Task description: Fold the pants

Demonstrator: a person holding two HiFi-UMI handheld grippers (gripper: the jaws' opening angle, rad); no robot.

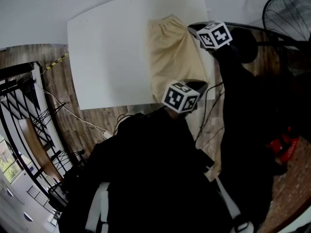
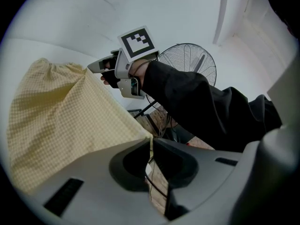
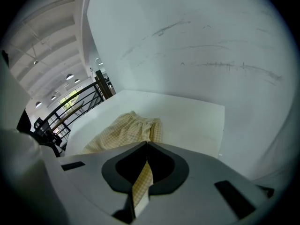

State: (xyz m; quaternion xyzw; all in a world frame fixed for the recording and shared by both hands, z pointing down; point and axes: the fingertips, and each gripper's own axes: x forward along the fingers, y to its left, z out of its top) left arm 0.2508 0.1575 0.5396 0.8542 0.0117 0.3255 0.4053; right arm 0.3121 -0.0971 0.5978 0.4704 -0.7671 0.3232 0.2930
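Observation:
Pale yellow checked pants (image 1: pixel 172 52) lie along the right side of a white table (image 1: pixel 112 57), waistband at the far end, and their near end hangs off the front edge. My left gripper (image 2: pixel 151 142) is shut on a near edge of the cloth, just off the table's front edge (image 1: pixel 187 93). My right gripper (image 3: pixel 146 146) is shut on a strip of the same cloth at the pants' far right side (image 1: pixel 193 29). In the left gripper view the right gripper (image 2: pixel 96 68) holds the fabric's upper corner and the cloth stretches taut between the two.
A standing fan (image 1: pixel 289 13) is at the right, close behind my right arm. Black railings (image 1: pixel 19 106) stand at the left. Cables (image 1: pixel 82 120) run over the wooden floor in front of the table. A red object (image 1: pixel 282 142) lies on the floor at the right.

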